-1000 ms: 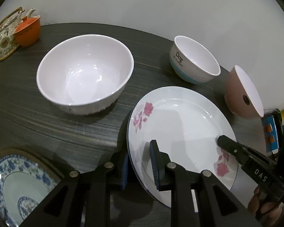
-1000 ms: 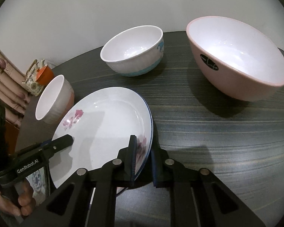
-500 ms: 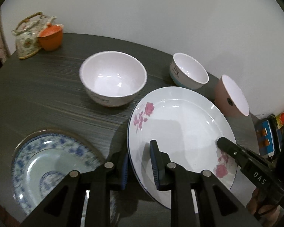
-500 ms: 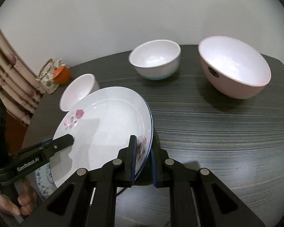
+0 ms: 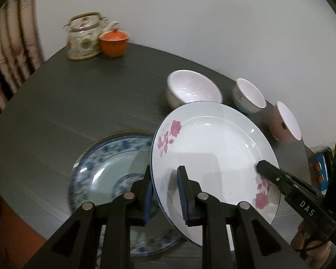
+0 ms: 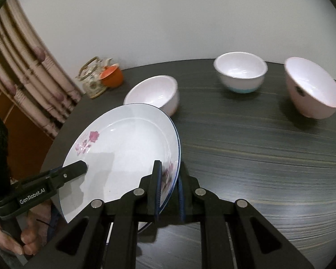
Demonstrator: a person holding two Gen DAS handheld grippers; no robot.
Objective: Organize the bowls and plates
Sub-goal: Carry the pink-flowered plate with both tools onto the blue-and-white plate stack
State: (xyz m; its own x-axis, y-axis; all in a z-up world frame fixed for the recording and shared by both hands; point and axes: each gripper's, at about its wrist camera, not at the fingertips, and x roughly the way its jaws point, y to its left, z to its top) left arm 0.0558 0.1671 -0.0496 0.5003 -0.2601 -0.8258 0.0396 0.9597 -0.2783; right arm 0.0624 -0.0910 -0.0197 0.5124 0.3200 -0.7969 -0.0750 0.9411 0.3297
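Observation:
Both grippers hold a white plate with pink roses (image 5: 212,148) (image 6: 127,143) in the air above the dark table. My left gripper (image 5: 164,192) is shut on its left rim. My right gripper (image 6: 169,192) is shut on its right rim and also shows in the left wrist view (image 5: 264,167). A blue-patterned plate (image 5: 107,170) lies on the table below and left of the held plate. Three bowls stand beyond: a pale pink one (image 5: 193,88) (image 6: 154,93), a white one with a blue base (image 5: 249,95) (image 6: 240,72), and a pink one (image 5: 284,121) (image 6: 313,89).
A patterned teapot (image 5: 85,38) (image 6: 91,79) and an orange lidded cup (image 5: 113,42) (image 6: 111,76) stand at the table's far left edge. A striped curtain (image 6: 26,67) hangs to the left. A white wall is behind the table.
Both grippers have lifted the rose plate higher and carried it left and back. The bowls look farther away, and the blue-patterned plate now lies under the held plate's left side.

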